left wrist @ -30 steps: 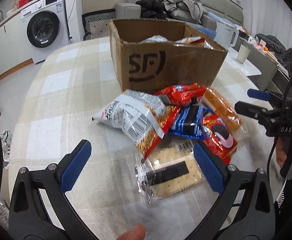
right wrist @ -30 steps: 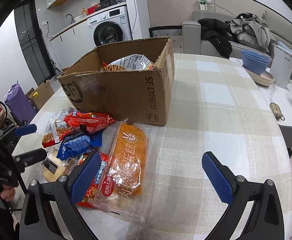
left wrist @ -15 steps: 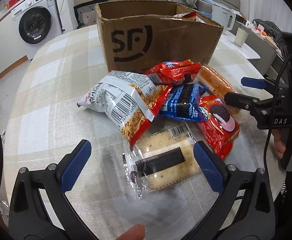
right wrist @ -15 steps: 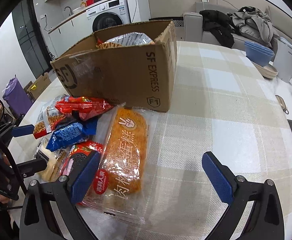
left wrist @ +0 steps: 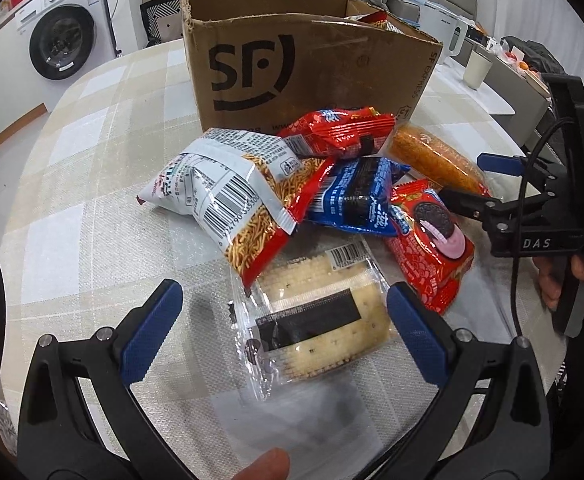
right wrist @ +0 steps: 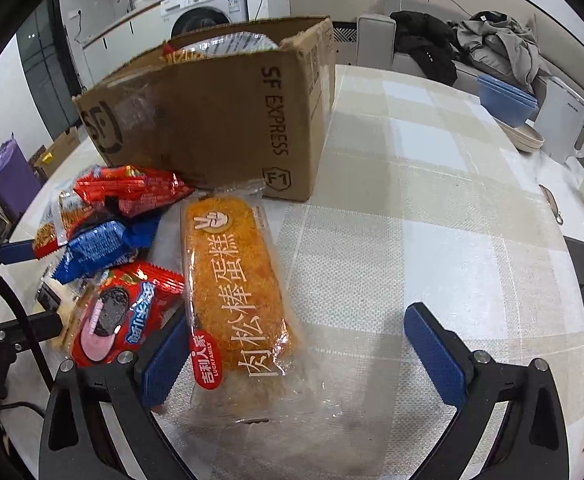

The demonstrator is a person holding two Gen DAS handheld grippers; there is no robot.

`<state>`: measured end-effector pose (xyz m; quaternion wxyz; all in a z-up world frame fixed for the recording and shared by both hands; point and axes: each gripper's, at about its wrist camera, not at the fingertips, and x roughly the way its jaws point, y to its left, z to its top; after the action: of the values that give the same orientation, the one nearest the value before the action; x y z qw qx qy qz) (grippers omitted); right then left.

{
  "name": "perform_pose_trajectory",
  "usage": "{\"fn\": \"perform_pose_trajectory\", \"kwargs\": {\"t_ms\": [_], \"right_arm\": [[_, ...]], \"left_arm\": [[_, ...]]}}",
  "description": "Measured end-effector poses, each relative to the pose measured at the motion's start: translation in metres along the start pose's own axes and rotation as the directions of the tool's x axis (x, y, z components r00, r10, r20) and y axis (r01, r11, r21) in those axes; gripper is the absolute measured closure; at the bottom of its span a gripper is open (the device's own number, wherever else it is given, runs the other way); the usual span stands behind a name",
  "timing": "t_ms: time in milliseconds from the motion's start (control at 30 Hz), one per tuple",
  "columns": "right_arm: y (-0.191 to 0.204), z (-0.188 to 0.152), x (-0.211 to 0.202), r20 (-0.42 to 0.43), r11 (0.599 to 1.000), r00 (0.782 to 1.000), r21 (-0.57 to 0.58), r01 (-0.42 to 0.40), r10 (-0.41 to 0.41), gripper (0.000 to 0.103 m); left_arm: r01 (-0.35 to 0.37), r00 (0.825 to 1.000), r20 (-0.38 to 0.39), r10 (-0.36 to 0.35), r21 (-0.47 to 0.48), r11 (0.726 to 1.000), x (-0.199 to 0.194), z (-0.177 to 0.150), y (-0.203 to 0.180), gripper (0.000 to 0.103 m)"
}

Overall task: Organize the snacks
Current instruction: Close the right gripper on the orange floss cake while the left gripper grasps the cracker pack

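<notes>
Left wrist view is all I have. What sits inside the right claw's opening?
Observer: The right claw is open, and the near end of the orange cake pack lies between its fingers, ungripped.
Operator: Can you see into the box?
Observer: A silver bag shows above the cardboard box rim.
Operator: What's beyond the table's far right?
Observer: Stacked blue bowls.

The snack pile (left wrist: 331, 200) lies on the table (left wrist: 92, 208) directly before the cardboard box (left wrist: 303, 68) (more packets sit inside it); the cracker pack (left wrist: 315, 320) lies farthest from the box.
</notes>
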<state>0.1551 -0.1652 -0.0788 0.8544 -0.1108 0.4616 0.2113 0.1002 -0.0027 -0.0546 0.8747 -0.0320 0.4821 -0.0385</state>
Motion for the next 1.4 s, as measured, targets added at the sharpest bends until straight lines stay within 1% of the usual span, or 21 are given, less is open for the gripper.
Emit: {"fn": "perform_pose_trajectory", "kwargs": {"t_ms": [167,267,333,500,633,700,767,833,967,1167,1200,1333,1400], "right_arm": [[0.003,0.000,0.002,-0.007,1.000,1.000,-0.013,0.015,-0.015,0.001],[0.003,0.000,0.002,-0.007,1.000,1.000,-0.012,0.013,-0.013,0.001],[0.004,-0.001,0.002,-0.007,1.000,1.000,-0.012,0.014,-0.014,0.001],[0.004,0.000,0.002,-0.007,1.000,1.000,-0.012,0.014,-0.014,0.001],[0.004,0.000,0.002,-0.007,1.000,1.000,-0.012,0.014,-0.014,0.001],[0.004,0.000,0.002,-0.007,1.000,1.000,-0.012,0.014,-0.014,0.001],[0.004,0.000,0.002,-0.007,1.000,1.000,-0.012,0.014,-0.014,0.001],[0.005,0.000,0.002,-0.007,1.000,1.000,-0.012,0.014,-0.014,0.000],[0.005,0.000,0.003,-0.007,1.000,1.000,-0.012,0.014,-0.014,0.000],[0.005,0.000,0.003,-0.008,1.000,1.000,-0.012,0.014,-0.014,0.000],[0.005,0.000,0.002,-0.008,1.000,1.000,-0.012,0.014,-0.014,0.000],[0.005,0.000,0.002,-0.008,1.000,1.000,-0.012,0.014,-0.014,0.000],[0.004,0.000,0.002,-0.008,1.000,1.000,-0.012,0.014,-0.014,0.000]], "left_arm": [[0.022,1.000,-0.012,-0.022,-0.010,1.000,0.005,-0.002,0.000,0.001],[0.021,1.000,-0.017,-0.021,-0.020,1.000,0.010,-0.002,-0.002,0.001],[0.036,0.999,-0.021,-0.037,-0.030,0.999,0.012,-0.001,-0.003,0.001],[-0.010,1.000,-0.018,0.010,-0.010,1.000,0.017,-0.002,-0.015,0.001],[-0.001,0.999,-0.043,0.002,0.019,1.000,0.018,-0.001,-0.018,0.001],[-0.009,0.999,-0.046,0.010,0.024,1.000,0.018,-0.002,-0.015,0.000],[0.015,0.998,-0.061,-0.013,0.025,1.000,0.019,-0.002,-0.012,0.000],[0.017,0.998,-0.063,-0.015,0.039,0.999,0.020,-0.003,-0.013,0.000],[0.014,0.998,-0.068,-0.012,0.030,0.999,0.020,-0.005,-0.014,0.000],[0.036,0.996,-0.078,-0.033,0.034,0.999,0.017,-0.008,-0.018,0.000],[0.034,0.996,-0.079,-0.031,0.043,0.998,0.017,-0.008,-0.021,0.000],[-0.020,0.997,-0.074,0.027,0.091,0.996,0.021,-0.010,-0.030,0.000],[-0.021,0.997,-0.075,0.028,0.084,0.996,0.022,-0.009,-0.030,0.000]]}}
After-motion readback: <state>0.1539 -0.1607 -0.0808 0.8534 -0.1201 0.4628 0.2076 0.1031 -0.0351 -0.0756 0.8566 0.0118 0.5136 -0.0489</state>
